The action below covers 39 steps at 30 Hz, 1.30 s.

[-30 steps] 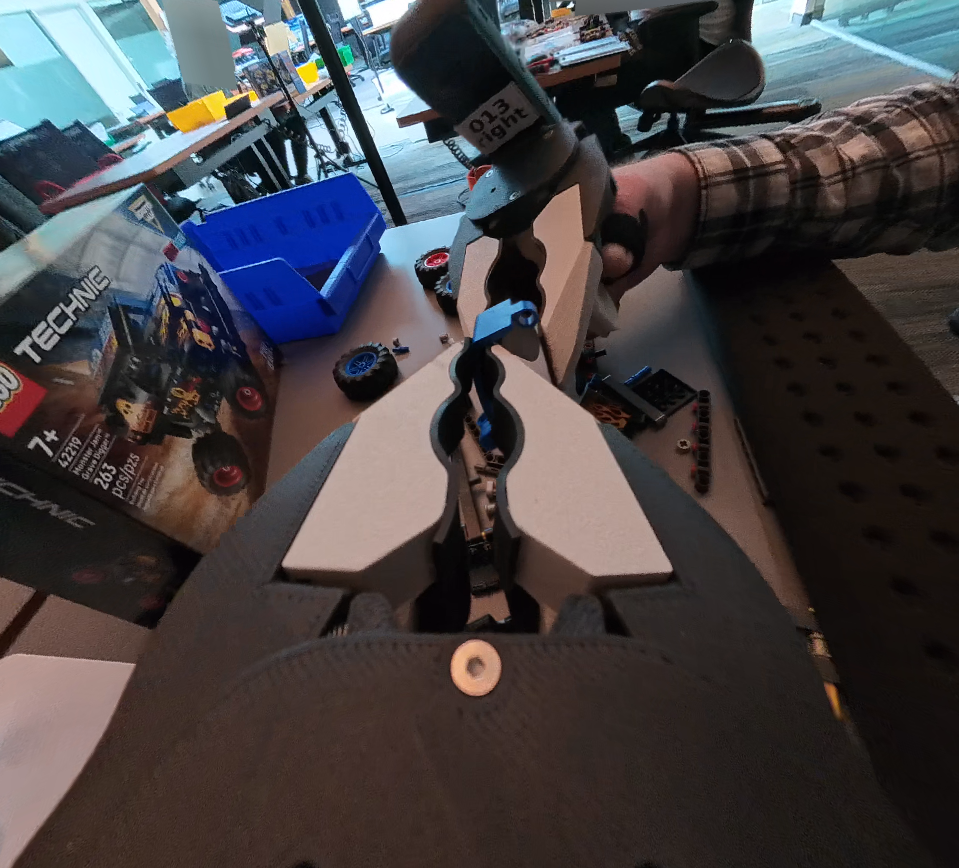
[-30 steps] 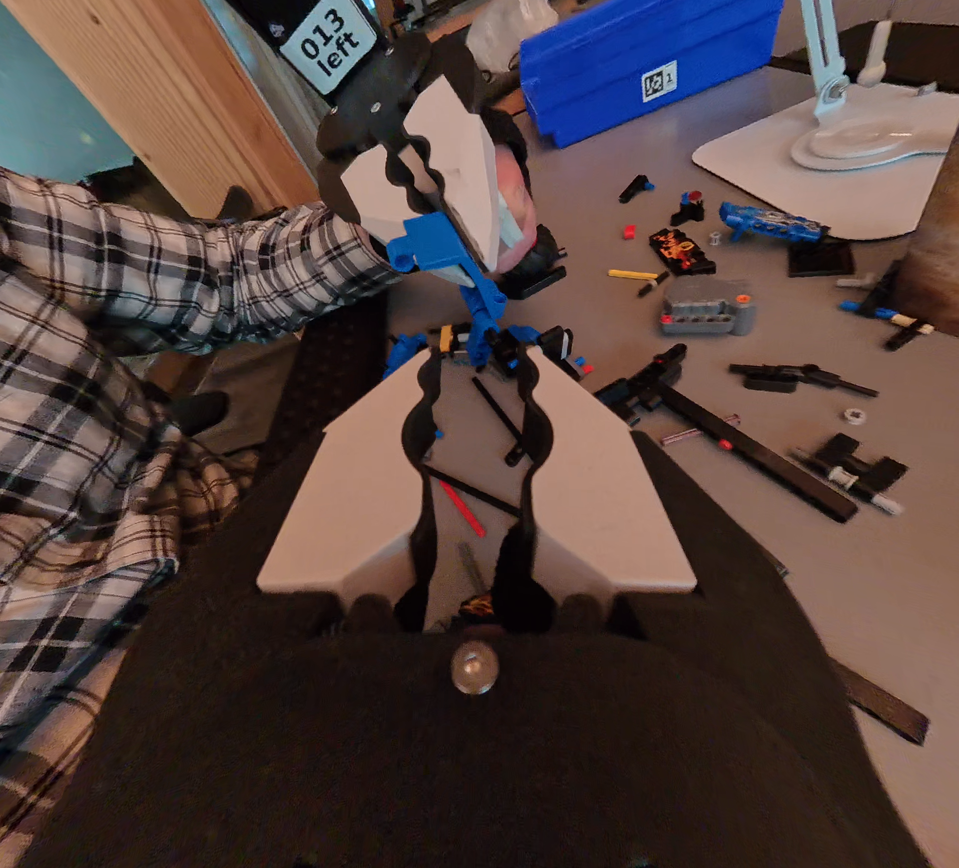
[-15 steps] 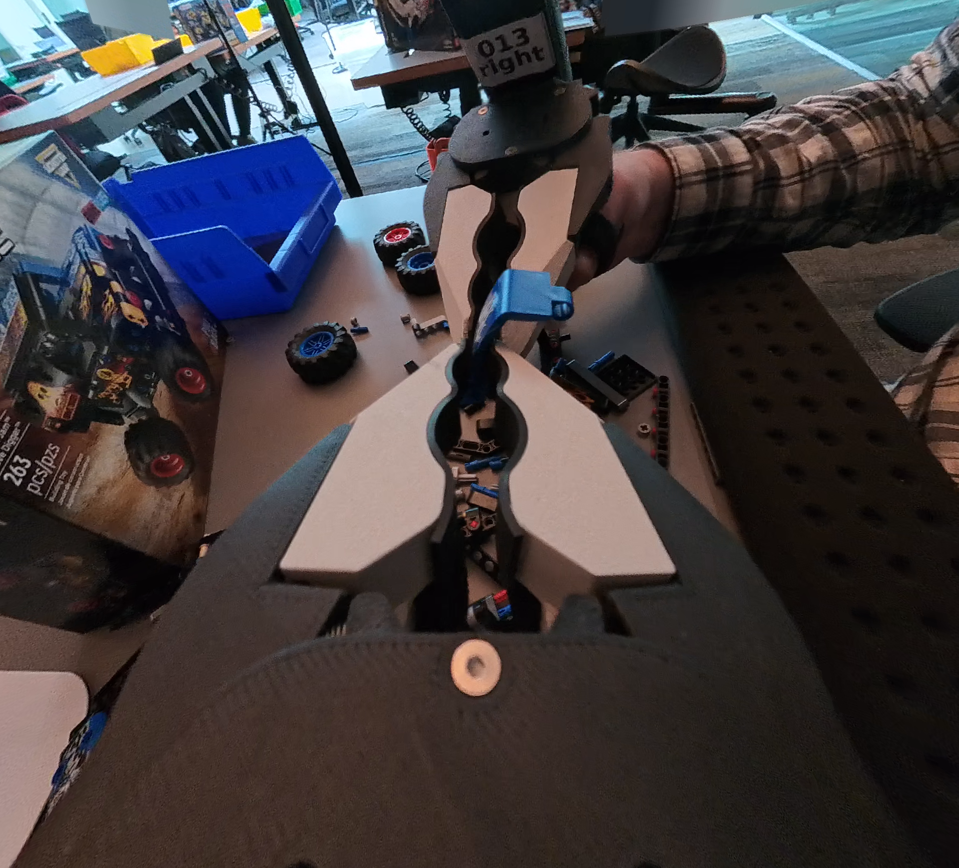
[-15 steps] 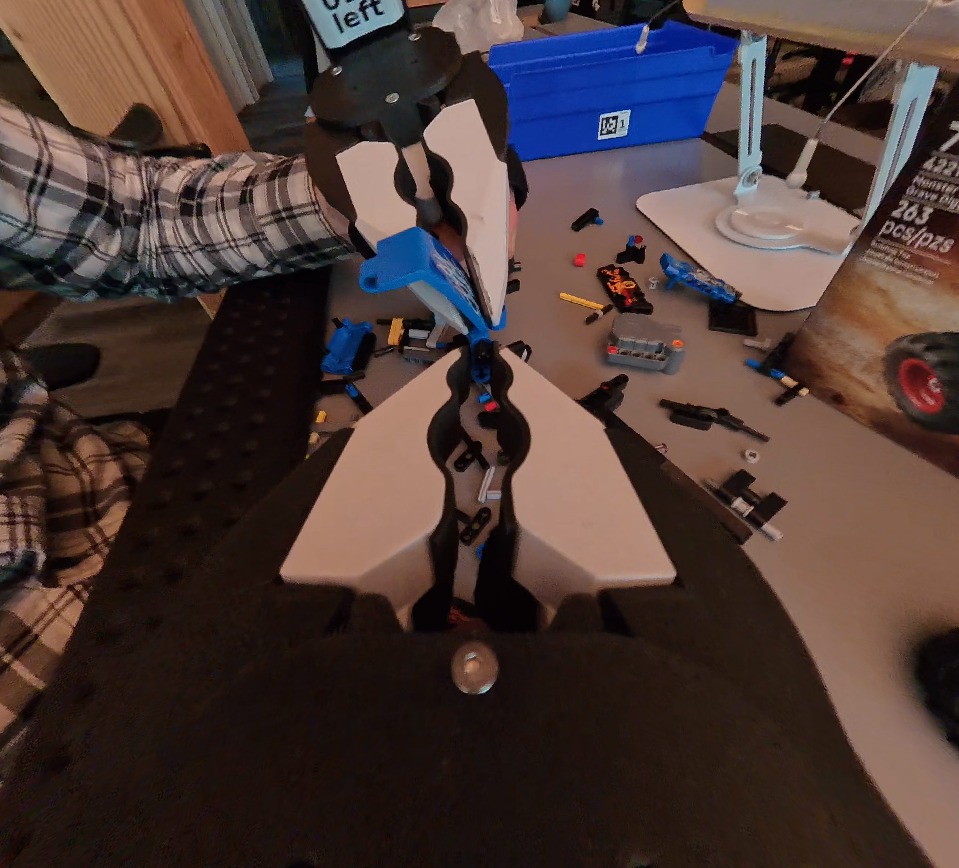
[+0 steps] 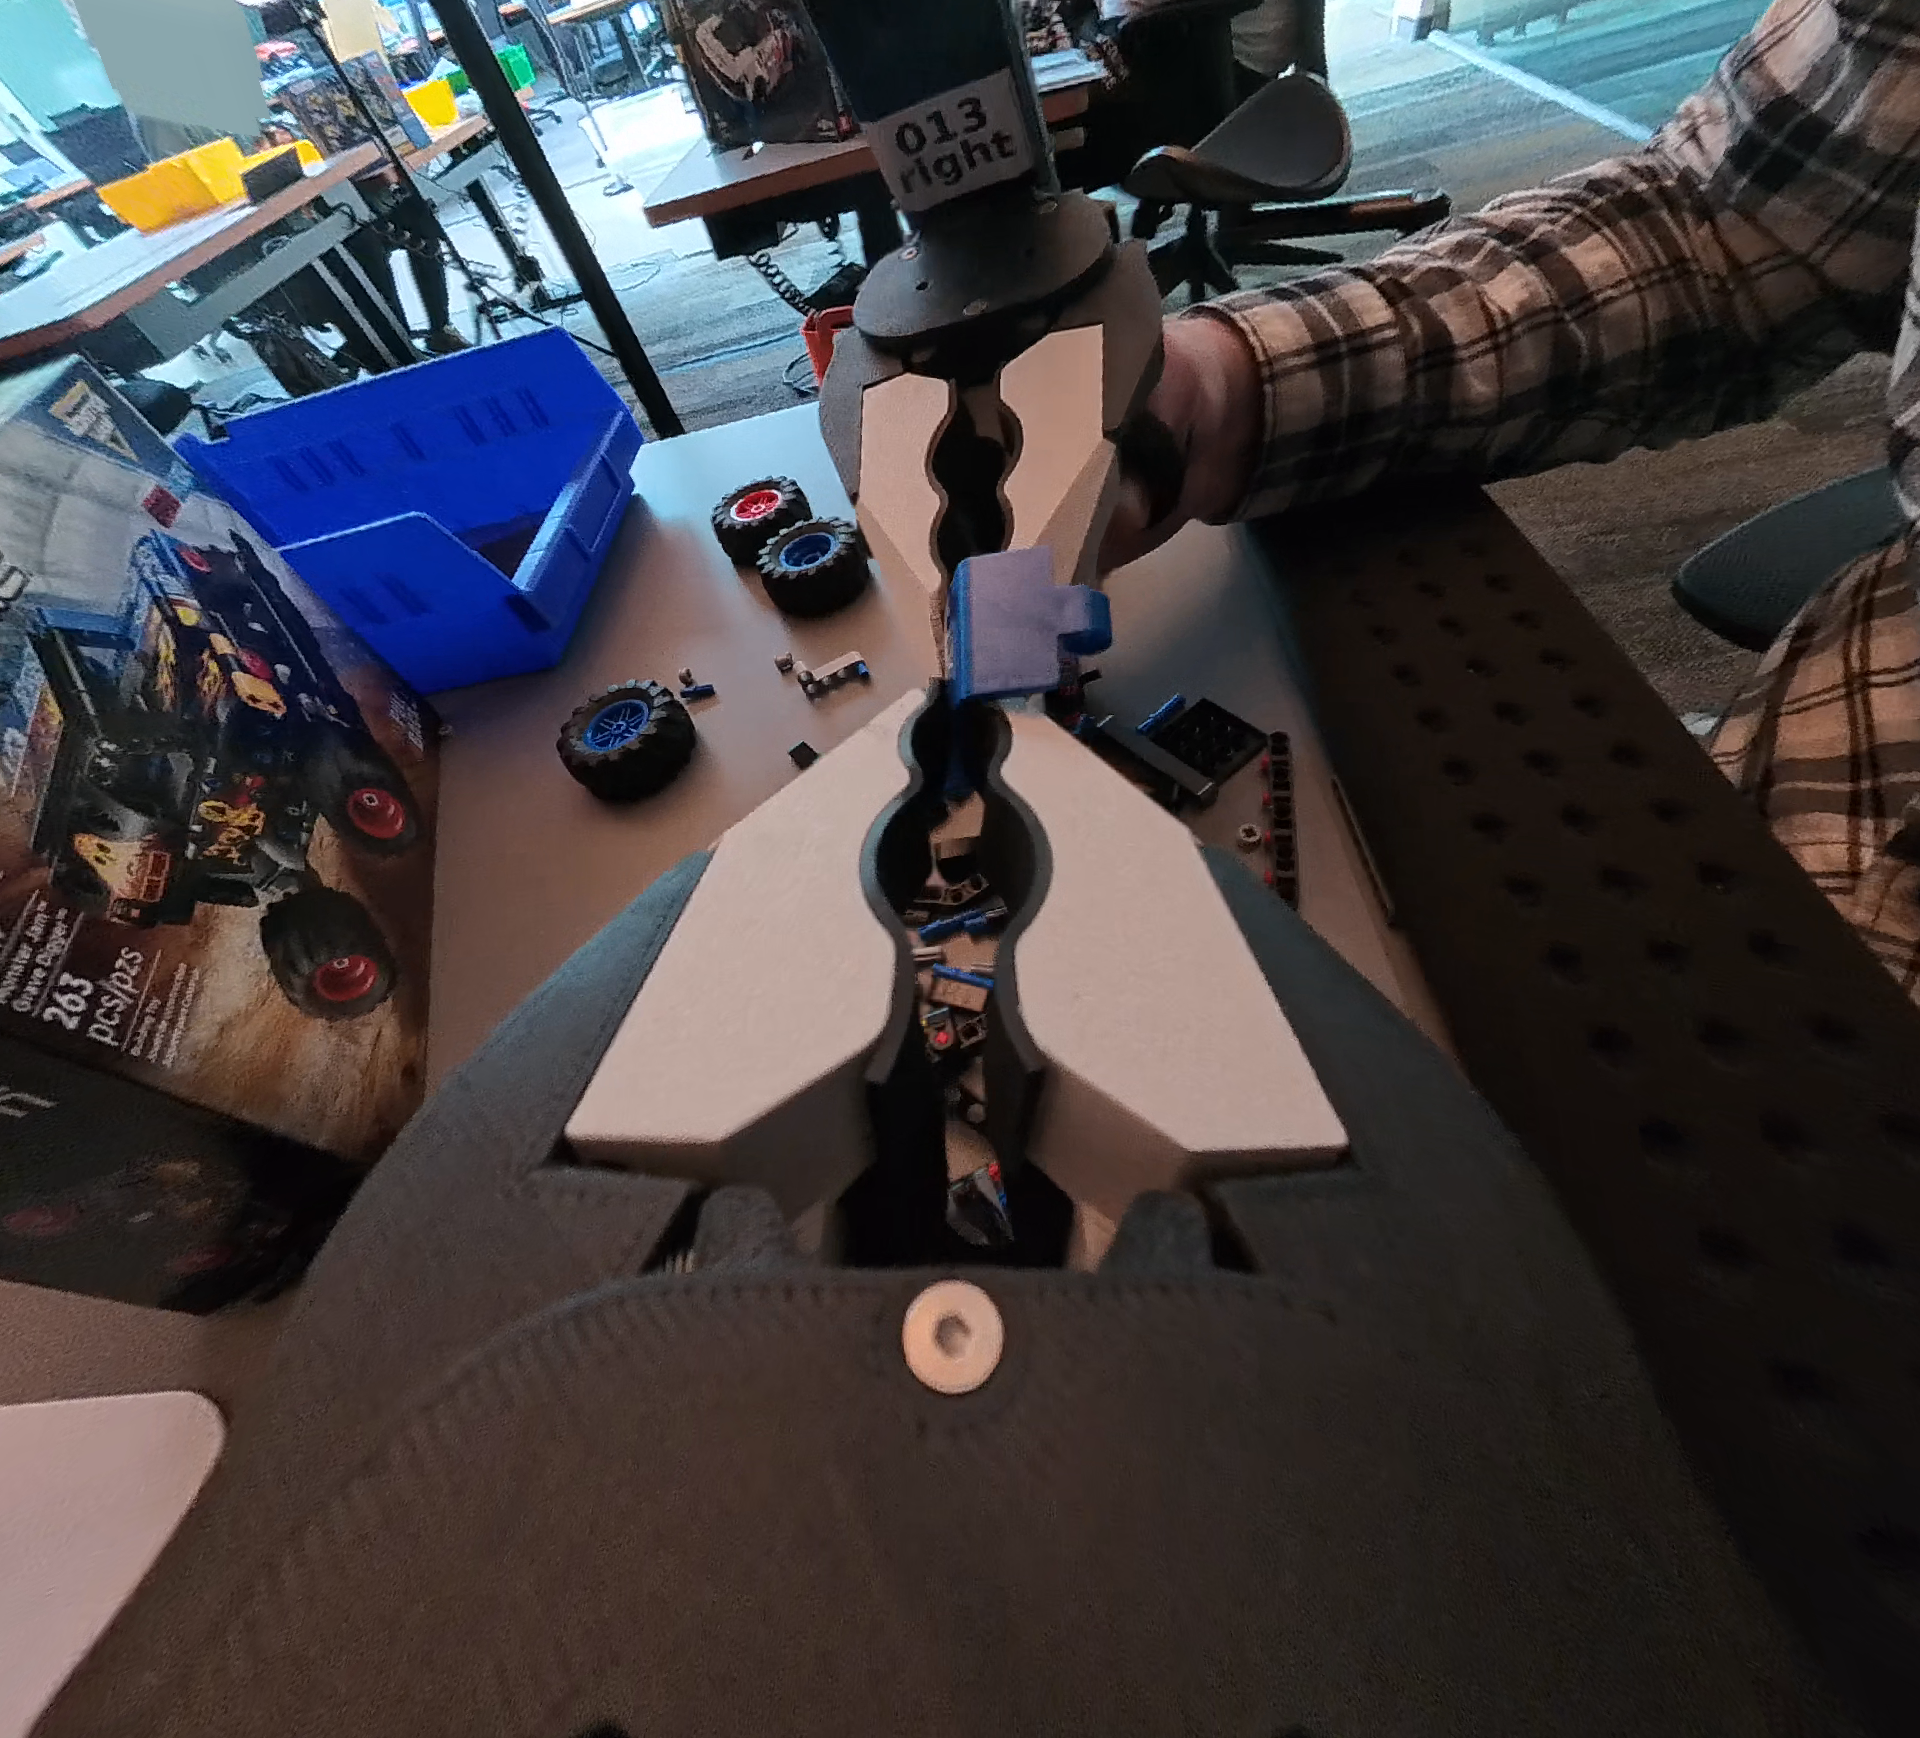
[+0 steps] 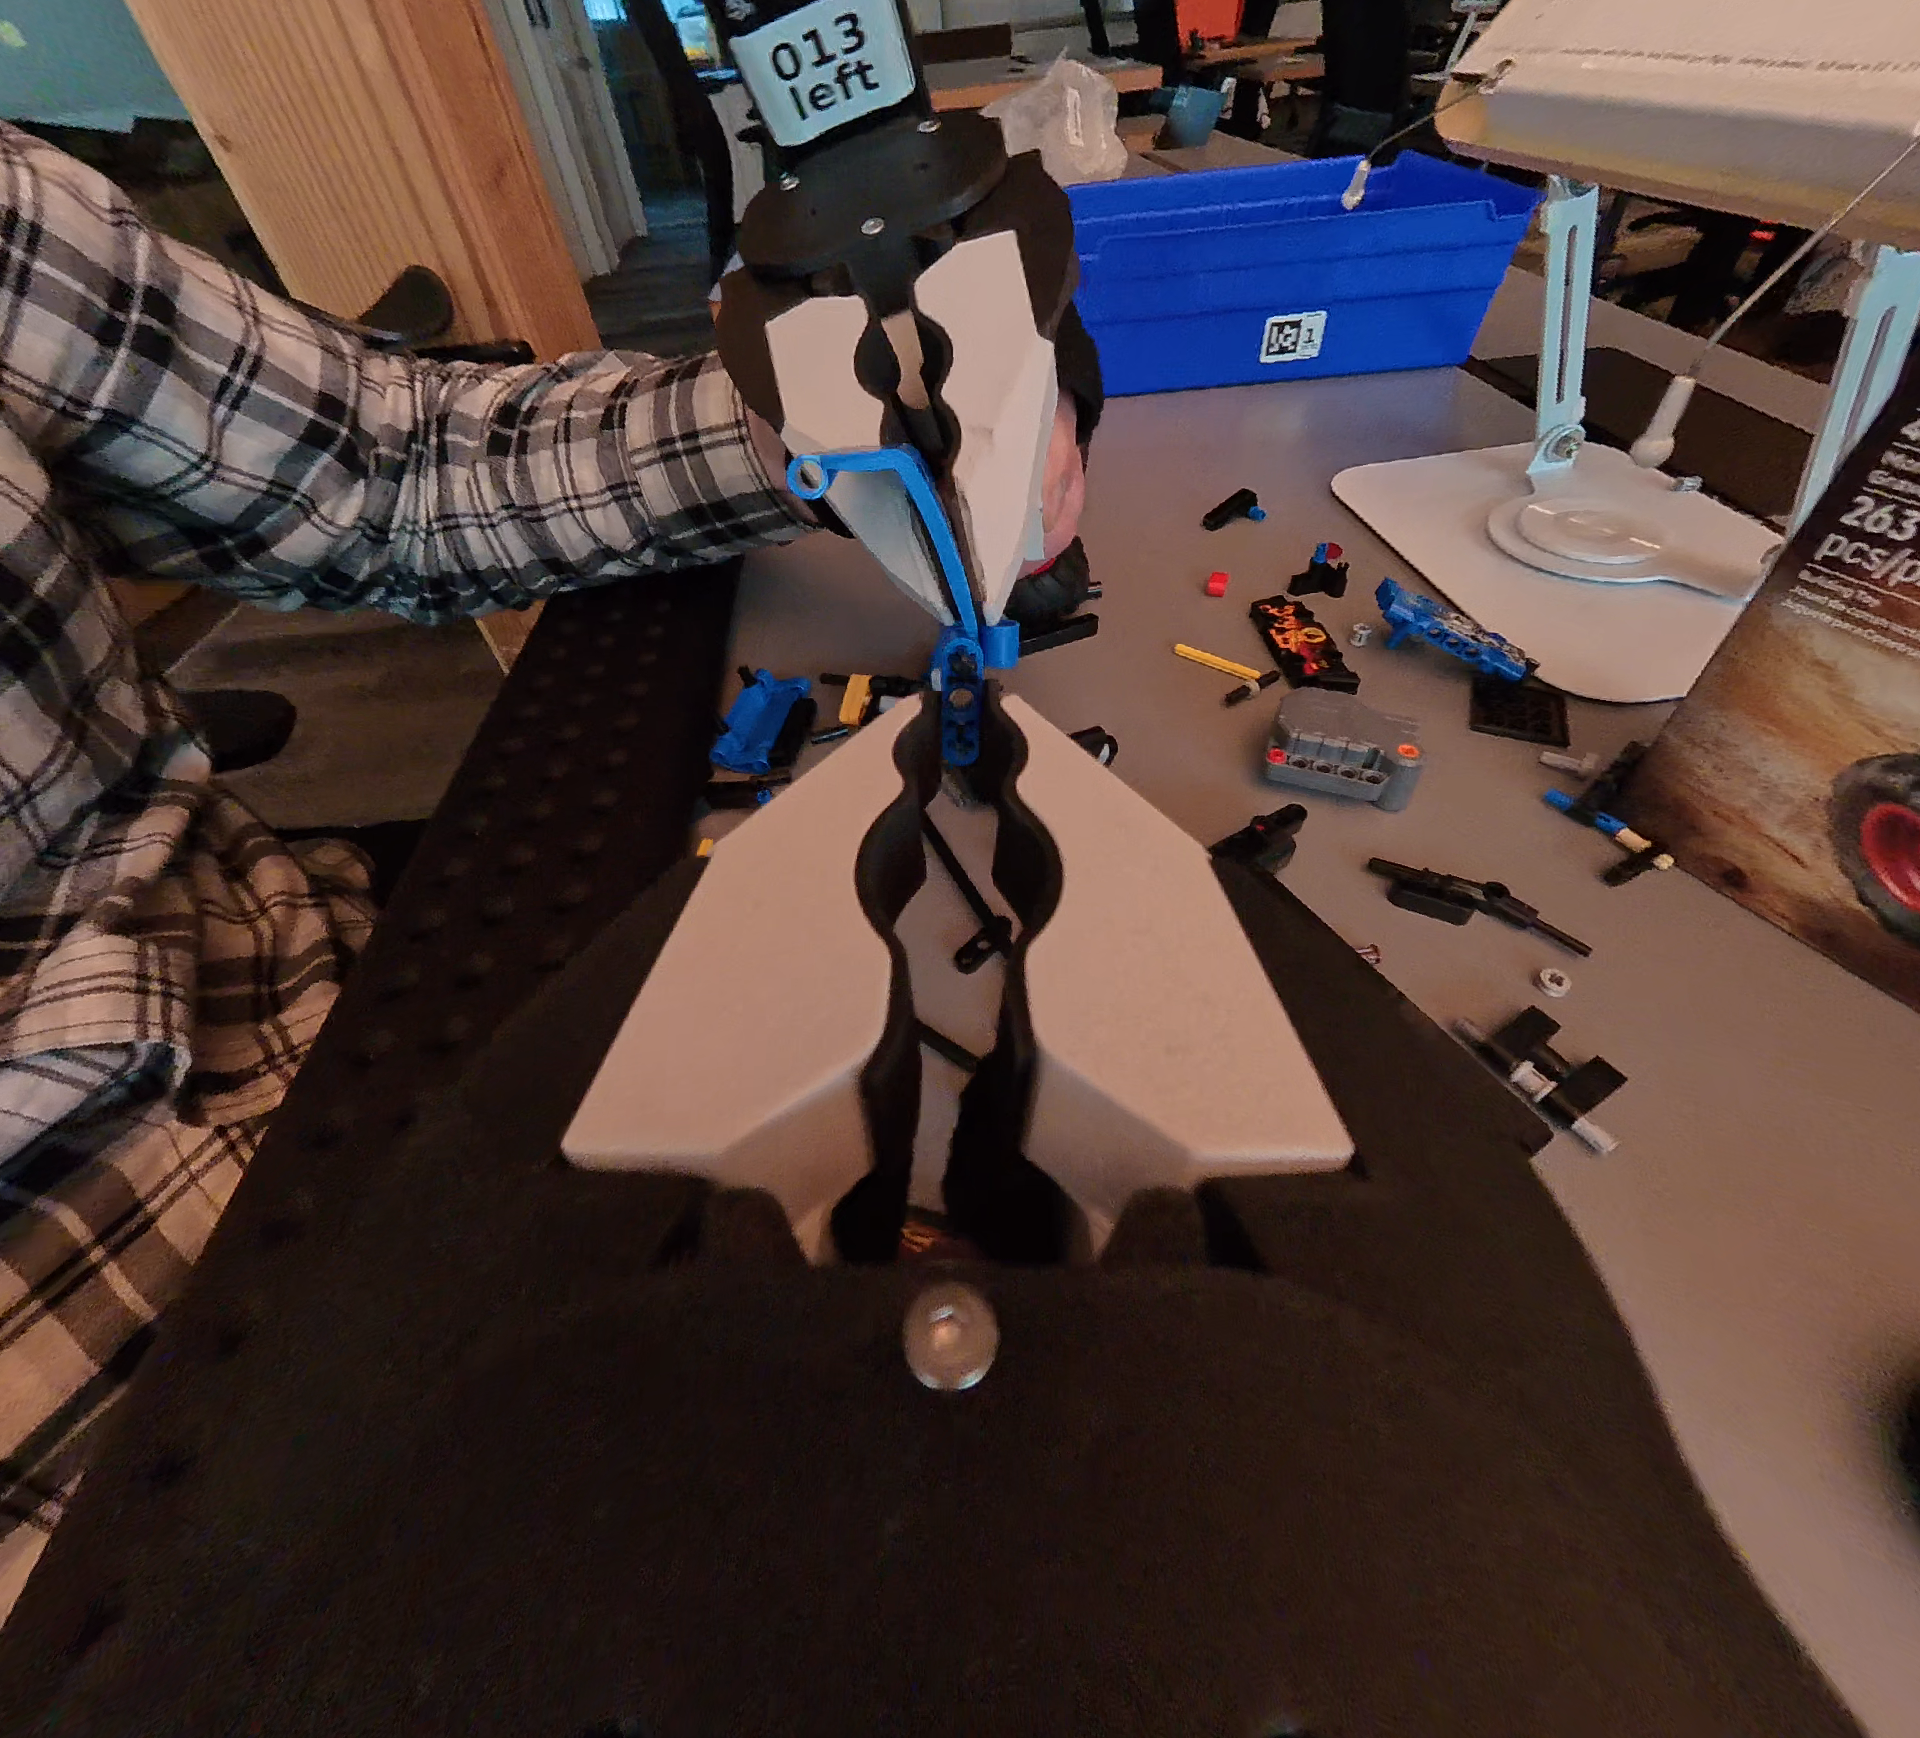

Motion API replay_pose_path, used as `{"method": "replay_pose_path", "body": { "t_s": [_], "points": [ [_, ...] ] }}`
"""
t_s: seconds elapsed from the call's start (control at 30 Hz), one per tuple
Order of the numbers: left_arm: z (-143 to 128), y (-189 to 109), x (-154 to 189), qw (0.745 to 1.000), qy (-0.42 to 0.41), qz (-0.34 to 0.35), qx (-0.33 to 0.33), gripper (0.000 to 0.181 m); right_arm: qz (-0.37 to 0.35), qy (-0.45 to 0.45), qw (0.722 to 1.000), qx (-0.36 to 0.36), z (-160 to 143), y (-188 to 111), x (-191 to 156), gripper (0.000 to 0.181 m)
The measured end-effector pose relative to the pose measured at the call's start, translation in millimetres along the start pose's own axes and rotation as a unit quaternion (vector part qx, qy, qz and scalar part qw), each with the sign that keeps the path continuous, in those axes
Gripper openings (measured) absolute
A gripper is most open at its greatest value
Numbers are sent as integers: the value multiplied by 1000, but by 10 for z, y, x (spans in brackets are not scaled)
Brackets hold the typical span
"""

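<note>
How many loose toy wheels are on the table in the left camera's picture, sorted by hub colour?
Red-hub wheels: 1
Blue-hub wheels: 2
Total: 3

Left gripper [image 5: 961, 717]: centre of frame, jaws closed to a narrow gap, tips facing the right gripper [image 6: 961, 712] tip to tip. Right gripper: jaws likewise nearly closed. Plaid-sleeved forearms [image 5: 1558, 358] enter from the frame edges
</note>
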<state>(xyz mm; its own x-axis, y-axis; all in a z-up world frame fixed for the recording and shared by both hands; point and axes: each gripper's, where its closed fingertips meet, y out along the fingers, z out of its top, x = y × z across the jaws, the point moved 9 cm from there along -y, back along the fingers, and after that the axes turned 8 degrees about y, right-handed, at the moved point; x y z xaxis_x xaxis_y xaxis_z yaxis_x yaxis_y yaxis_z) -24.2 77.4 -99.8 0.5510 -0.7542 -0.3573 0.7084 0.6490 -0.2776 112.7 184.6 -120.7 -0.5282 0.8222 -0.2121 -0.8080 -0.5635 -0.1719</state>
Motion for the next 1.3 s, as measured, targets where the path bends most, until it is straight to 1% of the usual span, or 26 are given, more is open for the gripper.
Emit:
{"method": "replay_pose_path", "body": {
  "t_s": [0.1,0.13,0.17,0.2,0.23,0.33,0.43,0.5,0.53,0.57,0.77,0.83,1.0,1.03,1.1,1.23,1.27,1.3],
  "points": [
    [1,28,-22,1000,9,14,-15,0,-12,9,1000,1,0,4,36,5],
    [-5,41,-10,1000,16,12,-23,0,-23,2,1000,-4,5,11,42,10],
    [-12,60,18,999,23,9,-33,0,-42,-14,999,-12,11,27,38,22],
    [-23,84,45,998,34,9,-46,0,-47,-30,998,-16,13,48,12,21],
    [-26,101,60,998,40,10,-52,0,-42,-41,998,-21,4,73,-17,10],
    [-45,104,37,998,30,12,-45,0,-46,-36,998,-23,6,79,-12,8],
    [-60,115,42,998,31,12,-48,0,-42,-20,999,-19,-22,74,10,8],
    [-53,94,37,998,36,15,-47,0,-36,-11,999,-12,-32,68,13,11],
    [-48,84,34,998,37,16,-44,0,-37,-13,999,-9,-27,62,11,11],
    [-43,81,33,998,39,18,-40,0,-33,-10,999,-8,-20,62,7,6],
    [-12,98,82,995,78,20,-57,0,-20,-9,1000,-14,-36,45,8,5],
    [20,78,93,995,84,19,-53,0,-17,-23,1000,-10,-14,37,-24,5],
    [56,40,81,995,83,23,-41,0,16,-10,1000,17,19,19,8,5],
    [57,27,71,996,78,25,-30,0,18,-11,1000,20,37,19,8,4],
    [47,30,85,997,74,19,-29,0,16,-20,1000,17,35,14,-12,4],
    [32,23,83,997,69,13,-31,0,19,-18,999,24,19,-50,-22,5],
    [2,-43,43,997,67,24,-38,0,12,-9,999,40,25,-127,18,4],
    [-15,-200,-33,997,54,44,-28,0,1,10,997,79,49,-312,97,4]
  ]
}}
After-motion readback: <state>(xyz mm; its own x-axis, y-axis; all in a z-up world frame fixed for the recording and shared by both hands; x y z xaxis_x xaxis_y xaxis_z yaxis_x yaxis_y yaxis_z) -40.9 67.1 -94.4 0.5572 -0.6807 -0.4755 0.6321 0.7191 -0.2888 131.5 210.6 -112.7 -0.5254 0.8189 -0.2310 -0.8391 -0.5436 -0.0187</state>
